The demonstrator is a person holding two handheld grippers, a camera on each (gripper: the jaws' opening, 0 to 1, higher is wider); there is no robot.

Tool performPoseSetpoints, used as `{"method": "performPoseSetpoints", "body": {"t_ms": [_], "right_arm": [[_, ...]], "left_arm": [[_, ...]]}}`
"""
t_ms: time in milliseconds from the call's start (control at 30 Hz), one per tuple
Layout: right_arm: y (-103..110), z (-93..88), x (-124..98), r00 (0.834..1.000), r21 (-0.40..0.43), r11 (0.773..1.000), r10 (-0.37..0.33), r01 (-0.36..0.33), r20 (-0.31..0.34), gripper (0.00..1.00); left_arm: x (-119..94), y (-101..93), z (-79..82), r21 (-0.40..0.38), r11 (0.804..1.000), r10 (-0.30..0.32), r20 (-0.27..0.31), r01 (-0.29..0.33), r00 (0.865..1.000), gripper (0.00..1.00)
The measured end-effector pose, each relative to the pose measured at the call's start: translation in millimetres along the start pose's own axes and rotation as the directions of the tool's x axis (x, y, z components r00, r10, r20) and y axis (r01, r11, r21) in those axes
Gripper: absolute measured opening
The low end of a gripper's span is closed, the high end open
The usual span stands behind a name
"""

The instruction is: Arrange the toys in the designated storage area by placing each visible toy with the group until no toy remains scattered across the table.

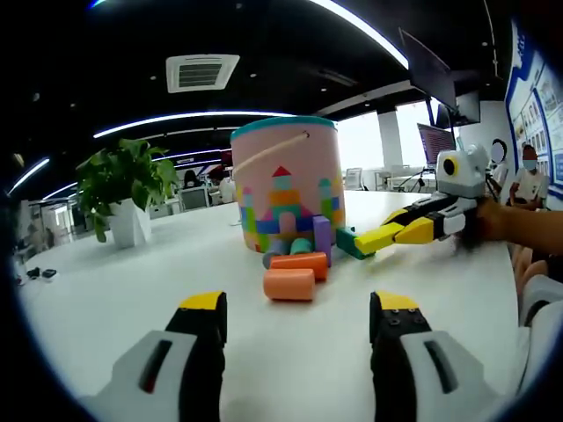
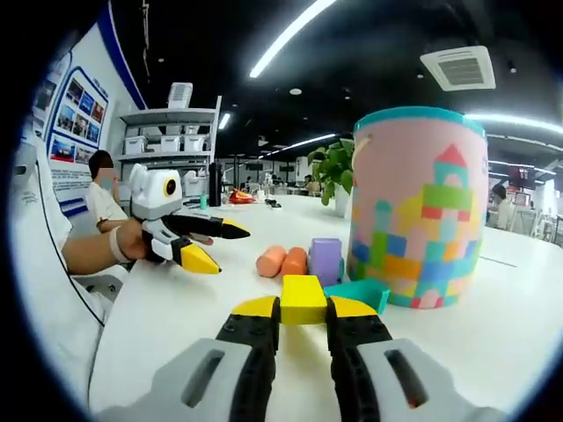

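Right gripper (image 2: pixel 303 309) pinches a yellow block (image 2: pixel 303 299) — beside teal block (image 2: pixel 362 293), purple block (image 2: pixel 325 260), orange cylinders (image 1: pixel 291 274), pink bucket (image 1: pixel 286 183); left gripper (image 1: pixel 297 321) spread, empty.

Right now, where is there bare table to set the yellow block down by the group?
The yellow block sits in the right claw. Crowded: the foot of the pink bucket, packed with the orange cylinders, purple block and teal block. Free: the white table between the cylinders and the open left claw, and toward the potted plant.
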State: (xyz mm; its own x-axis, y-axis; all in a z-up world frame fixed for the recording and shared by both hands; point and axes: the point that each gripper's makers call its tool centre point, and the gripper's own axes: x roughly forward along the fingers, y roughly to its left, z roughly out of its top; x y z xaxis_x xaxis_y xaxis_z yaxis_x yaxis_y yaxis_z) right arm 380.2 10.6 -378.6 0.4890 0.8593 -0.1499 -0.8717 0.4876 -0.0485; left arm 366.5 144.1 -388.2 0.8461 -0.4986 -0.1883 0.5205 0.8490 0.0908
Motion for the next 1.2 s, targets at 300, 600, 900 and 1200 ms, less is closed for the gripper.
{"method": "performPoseSetpoints", "body": {"t_ms": [300,600,900,1200], "right_arm": [[5,12.3,-8,1.000,-0.010,1.000,-0.011,0.011,-0.005,0.20],[0,64.3,-18,0.997,-0.132,0.991,-0.022,0.012,-0.074,0.20],[-59,142.2,-44,0.986,-0.321,0.942,-0.138,0.102,-0.092,0.20],[-107,189.0,-48,0.964,-0.396,0.903,-0.234,0.169,-0.122,0.20]], "left_arm": [[0,-0.1,0.6,-0.002,1.000,0.000,0.002,0.000,1.000,0.67],[-1,-0.9,1.2,-0.002,1.000,-0.005,0.005,0.005,1.000,0.67],[-1,-0.7,1.5,-0.005,1.000,-0.008,0.007,0.008,1.000,0.67],[0,0.0,1.3,-0.006,1.000,-0.008,0.007,0.008,1.000,0.67]]}}
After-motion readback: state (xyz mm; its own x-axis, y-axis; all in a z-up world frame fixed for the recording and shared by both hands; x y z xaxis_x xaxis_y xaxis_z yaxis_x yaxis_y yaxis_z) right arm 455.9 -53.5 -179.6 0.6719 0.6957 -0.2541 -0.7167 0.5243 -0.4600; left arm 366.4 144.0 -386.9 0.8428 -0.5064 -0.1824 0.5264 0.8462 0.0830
